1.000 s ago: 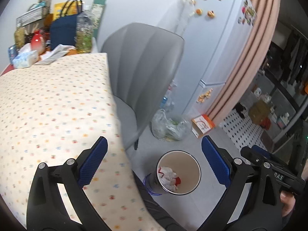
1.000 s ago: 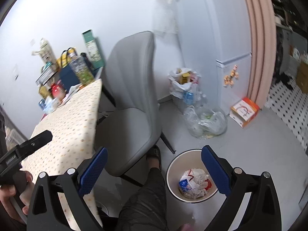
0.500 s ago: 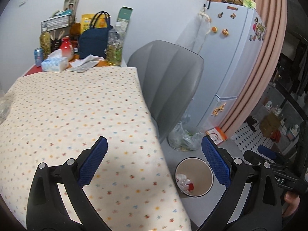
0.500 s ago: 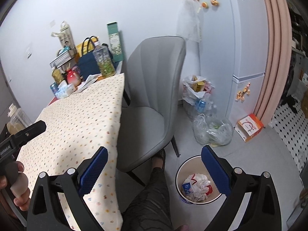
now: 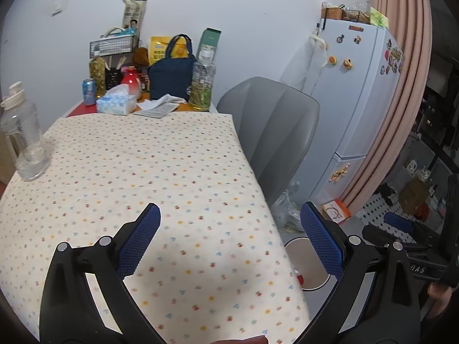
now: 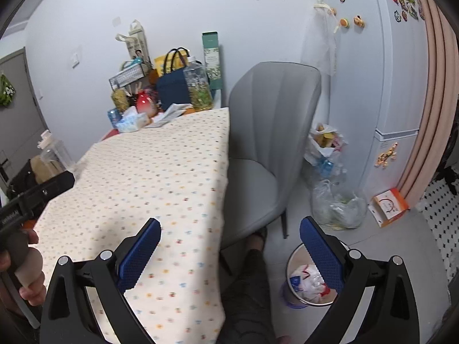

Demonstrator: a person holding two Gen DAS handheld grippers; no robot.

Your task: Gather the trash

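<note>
Trash: crumpled white wrappers with red and blue print (image 6: pixel 305 282) lie inside the round waste bin (image 6: pixel 295 261) on the floor, just beside the counter's near right corner; from the left wrist view only the bin's rim and pale inner wall (image 5: pixel 301 250) show, the heap mostly hidden behind the counter edge.
Change: a second ago both cameras looked down into the bin; now both have swung up and over the counter (image 5: pixel 137 172), so the bin has dropped to the lower right of each view.
Left tongs: the left tongs (image 5: pixel 231 236) hang wide apart over the dotted tablecloth, holding nothing.
Right tongs: the right tongs (image 6: pixel 229 238) are likewise spread and empty, one finger over the cloth, the other over the bin.
Counter: the cloth's open area shows no loose scrap; a clear water bottle (image 5: pixel 21 140) stands at its left edge, and at the far end sit a tissue box (image 5: pixel 116 103), folded papers (image 5: pixel 159 109), a drink can (image 5: pixel 89 91), a tall clear bottle (image 5: pixel 203 81) and a navy bag (image 5: pixel 172 77).
Surroundings: a grey chair (image 6: pixel 272 132) stands beside the counter, and clear bags of refuse (image 6: pixel 335 203) rest by the fridge (image 6: pixel 381 71).
Meaning: judging from this, a drop into the bin looks finished and the search turns to the counter; the papers at the far end seem the likeliest candidate, though whether they are trash cannot be told.
</note>
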